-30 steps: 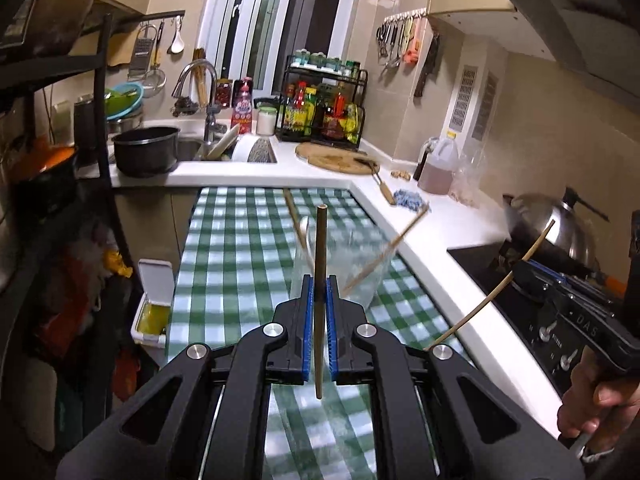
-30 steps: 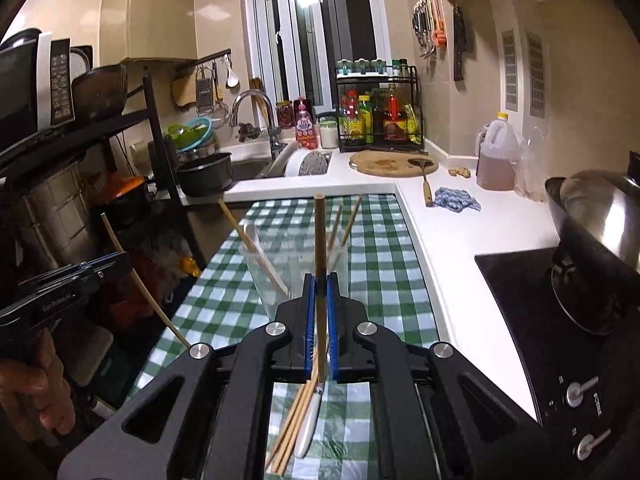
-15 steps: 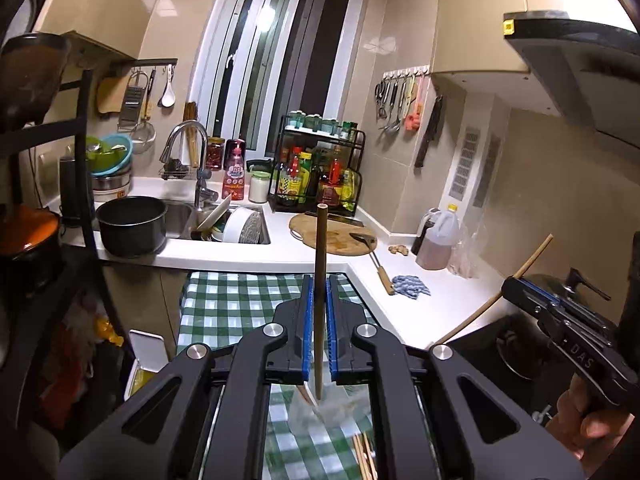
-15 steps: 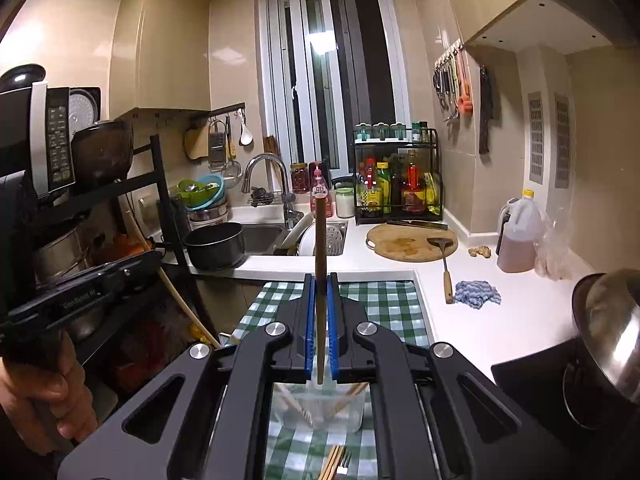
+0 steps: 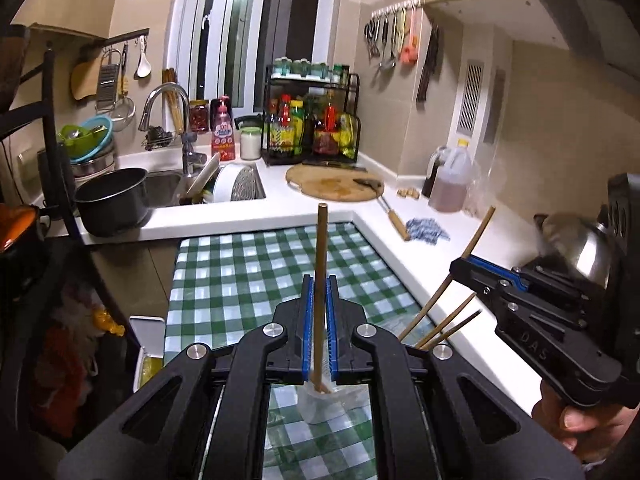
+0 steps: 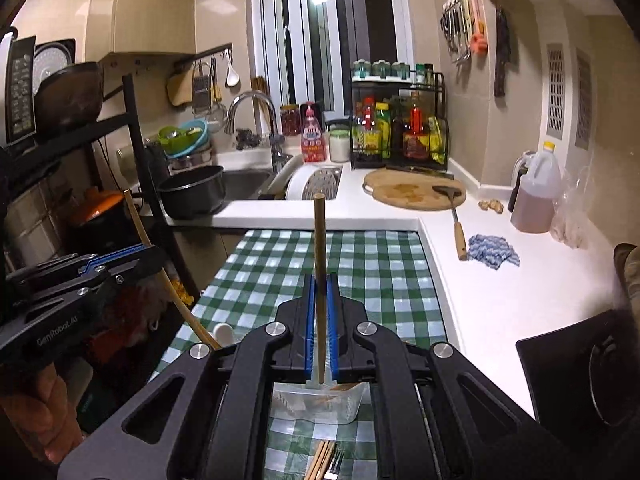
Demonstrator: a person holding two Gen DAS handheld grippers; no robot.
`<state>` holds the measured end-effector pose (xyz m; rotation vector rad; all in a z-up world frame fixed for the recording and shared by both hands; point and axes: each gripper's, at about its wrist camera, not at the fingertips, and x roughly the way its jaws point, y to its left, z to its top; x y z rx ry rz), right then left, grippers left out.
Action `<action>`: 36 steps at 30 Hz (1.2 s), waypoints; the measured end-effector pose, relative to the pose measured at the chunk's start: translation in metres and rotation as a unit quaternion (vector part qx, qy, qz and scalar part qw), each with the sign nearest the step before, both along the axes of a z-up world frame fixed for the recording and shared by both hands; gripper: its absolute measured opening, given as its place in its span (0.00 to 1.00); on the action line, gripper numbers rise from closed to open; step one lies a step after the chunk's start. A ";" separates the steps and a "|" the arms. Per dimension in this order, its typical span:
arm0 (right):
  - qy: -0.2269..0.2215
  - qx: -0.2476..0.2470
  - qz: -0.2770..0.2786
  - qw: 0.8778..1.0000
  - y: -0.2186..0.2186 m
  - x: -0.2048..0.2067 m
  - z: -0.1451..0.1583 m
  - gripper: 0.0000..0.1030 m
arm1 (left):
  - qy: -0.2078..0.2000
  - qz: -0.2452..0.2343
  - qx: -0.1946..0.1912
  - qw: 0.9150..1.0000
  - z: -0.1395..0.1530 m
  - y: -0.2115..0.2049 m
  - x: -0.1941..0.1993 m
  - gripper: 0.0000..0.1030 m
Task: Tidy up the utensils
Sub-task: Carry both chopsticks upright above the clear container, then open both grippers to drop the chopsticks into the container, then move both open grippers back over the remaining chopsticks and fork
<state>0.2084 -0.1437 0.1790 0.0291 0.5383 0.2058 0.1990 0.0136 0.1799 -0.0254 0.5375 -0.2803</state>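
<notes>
Wooden sticks were the job. Left tongs (image 5: 320, 328) were clenched on one chopstick (image 5: 320, 280), standing almost straight up, low end right at the mouth of the clear cup (image 5: 332, 404) on the green check cloth (image 5: 256, 276). Right tongs (image 6: 320, 328) were clamped on a 2nd chopstick (image 6: 320, 264) the same way, above the same cup (image 6: 316, 404). Cup already had a few sticks (image 5: 444, 320) leaning out. More sticks & a fork (image 6: 326, 460) lay on the cloth near the cup, not yet sorted.

What could go bad, I think: both hands were close over one light cup, so the tongs could bump. A stick end could hit the rim & tip the cup, spilling the rest. If let go too high, a stick could bounce out. Farther back, white counter (image 6: 500, 292) w/ rag (image 6: 494, 250) was well apart, no risk.
</notes>
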 end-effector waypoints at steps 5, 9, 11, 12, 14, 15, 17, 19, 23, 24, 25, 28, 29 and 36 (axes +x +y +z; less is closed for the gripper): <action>0.023 -0.008 -0.006 1.000 -0.002 0.006 -0.017 0.10 | 0.019 0.004 0.009 1.000 -0.018 0.000 0.008 0.08; 0.023 -0.013 -0.027 0.999 -0.010 0.004 -0.015 0.26 | 0.007 0.017 -0.005 1.000 -0.015 0.008 0.003 0.26; 0.021 -0.013 -0.030 0.999 -0.012 0.002 -0.012 0.29 | -0.008 0.021 -0.012 1.000 -0.007 0.011 -0.004 0.26; 0.015 -0.014 -0.034 0.999 -0.014 -0.002 -0.008 0.29 | -0.024 0.027 -0.015 0.999 0.000 0.014 -0.013 0.26; 0.001 -0.019 -0.040 0.999 -0.017 -0.011 0.003 0.29 | -0.044 0.031 -0.018 0.998 0.008 0.015 -0.023 0.26; -0.005 -0.020 -0.041 0.999 -0.018 -0.014 0.006 0.30 | -0.055 0.033 -0.019 0.998 0.013 0.016 -0.032 0.26; -0.023 -0.026 -0.045 0.998 -0.022 -0.027 0.018 0.30 | -0.072 0.042 -0.024 0.996 0.019 0.019 -0.051 0.27; -0.049 -0.031 -0.048 0.997 -0.028 -0.049 0.031 0.30 | -0.084 0.047 -0.026 0.995 0.020 0.021 -0.068 0.28; -0.086 -0.016 -0.051 0.995 -0.043 -0.095 0.041 0.35 | -0.098 0.063 -0.020 0.993 0.005 0.021 -0.112 0.31; -0.091 -0.008 -0.049 0.995 -0.046 -0.109 0.040 0.35 | -0.098 0.064 -0.017 0.993 -0.002 0.021 -0.121 0.31; -0.094 -0.005 -0.048 0.994 -0.048 -0.119 0.038 0.35 | -0.096 0.065 -0.015 0.993 -0.007 0.021 -0.126 0.31; -0.092 -0.002 -0.041 0.995 -0.053 -0.148 0.020 0.35 | -0.086 0.071 -0.005 0.994 -0.034 0.021 -0.148 0.31; -0.089 0.001 -0.040 0.995 -0.055 -0.157 0.013 0.35 | -0.082 0.071 -0.003 0.994 -0.041 0.022 -0.152 0.31; -0.045 -0.002 -0.047 0.998 -0.067 -0.188 -0.056 0.35 | -0.049 0.083 0.023 0.995 -0.099 0.020 -0.169 0.31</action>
